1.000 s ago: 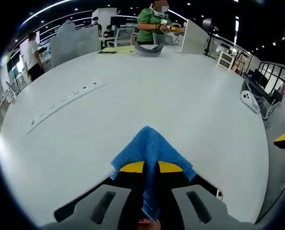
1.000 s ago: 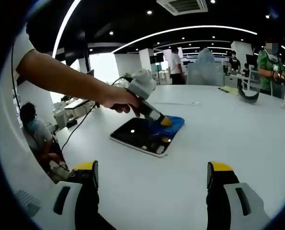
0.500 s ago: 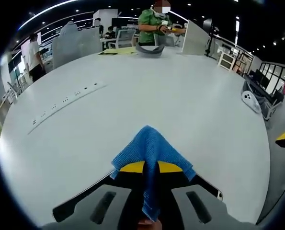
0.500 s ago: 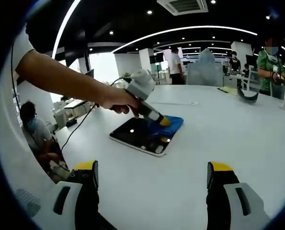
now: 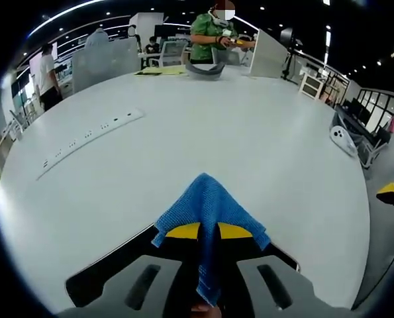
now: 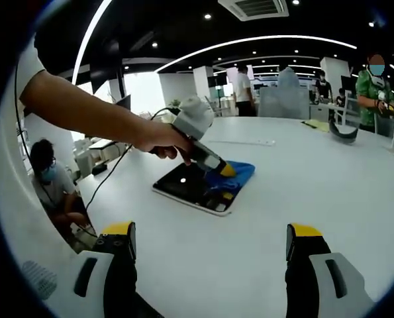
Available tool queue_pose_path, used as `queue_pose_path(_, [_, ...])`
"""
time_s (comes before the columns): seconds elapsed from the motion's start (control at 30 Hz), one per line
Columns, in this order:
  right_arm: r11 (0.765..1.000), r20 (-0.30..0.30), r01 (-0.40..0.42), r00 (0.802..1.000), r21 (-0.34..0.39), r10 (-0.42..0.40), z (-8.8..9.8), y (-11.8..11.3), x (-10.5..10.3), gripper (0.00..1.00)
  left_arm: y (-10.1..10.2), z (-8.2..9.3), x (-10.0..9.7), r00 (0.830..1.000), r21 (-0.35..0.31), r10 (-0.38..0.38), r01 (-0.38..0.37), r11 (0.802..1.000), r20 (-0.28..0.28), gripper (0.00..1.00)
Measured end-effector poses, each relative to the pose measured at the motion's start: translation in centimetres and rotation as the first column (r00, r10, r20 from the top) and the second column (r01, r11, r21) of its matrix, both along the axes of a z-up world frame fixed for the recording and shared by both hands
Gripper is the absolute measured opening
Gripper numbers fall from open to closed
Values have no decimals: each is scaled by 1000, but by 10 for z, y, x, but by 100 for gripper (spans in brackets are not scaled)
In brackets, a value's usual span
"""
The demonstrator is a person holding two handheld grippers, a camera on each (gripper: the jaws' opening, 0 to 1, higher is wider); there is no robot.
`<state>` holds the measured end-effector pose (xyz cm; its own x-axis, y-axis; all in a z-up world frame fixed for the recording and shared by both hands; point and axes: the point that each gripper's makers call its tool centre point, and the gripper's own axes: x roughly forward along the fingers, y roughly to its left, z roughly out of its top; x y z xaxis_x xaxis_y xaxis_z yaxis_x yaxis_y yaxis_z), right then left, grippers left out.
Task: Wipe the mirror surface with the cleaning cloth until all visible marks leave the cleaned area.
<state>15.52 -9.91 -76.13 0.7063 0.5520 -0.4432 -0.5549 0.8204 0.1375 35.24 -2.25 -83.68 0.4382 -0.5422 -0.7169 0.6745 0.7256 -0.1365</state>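
Presently catalogued: one left gripper (image 5: 208, 231), yellow-tipped, its jaws clamped on a blue cleaning cloth (image 5: 209, 213) that drapes forward over both tips in a peak and hangs down between them toward 6 o'clock of the left gripper view. One mirror (image 6: 195, 188), flat, dark and rectangular, lying on the white counter (image 5: 236, 132); in the left gripper view its dark edge (image 5: 94, 281) shows beneath the gripper, running out toward 8 o'clock and 4 o'clock. In the right gripper view the same left gripper (image 6: 226, 168) is held by a hand (image 6: 158, 140) on a bare forearm reaching in from 10 o'clock, tip pressed down so the cloth (image 6: 235, 174) lies bunched across the mirror's far end, partly on the glass and partly on the counter just past it. One right gripper (image 6: 210, 244), jaws standing wide apart and holding nothing, rising at 7 and 5 o'clock of its own view, well apart from the mirror. One long power strip (image 5: 91, 142) on the counter at 10 o'clock of the left gripper view. One person in green (image 5: 211, 33) standing at the counter's far side, 12 o'clock. One seated person (image 6: 51, 189) off the counter's edge, 9 o'clock of the right gripper view.
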Motion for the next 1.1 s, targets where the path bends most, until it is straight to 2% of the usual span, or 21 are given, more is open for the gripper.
queue_pose_path(0.33, [1000, -2, 1, 1000, 1, -1, 0, 0, -2, 94, 1, -1, -4, 1000, -23, 7, -7, 1000, 4, 6])
queue_pose_path(1.1, [1000, -1, -13, 1000, -18, 13, 1, 5, 3, 94, 3, -4, -15, 1000, -14, -8, 8, 1000, 19, 6])
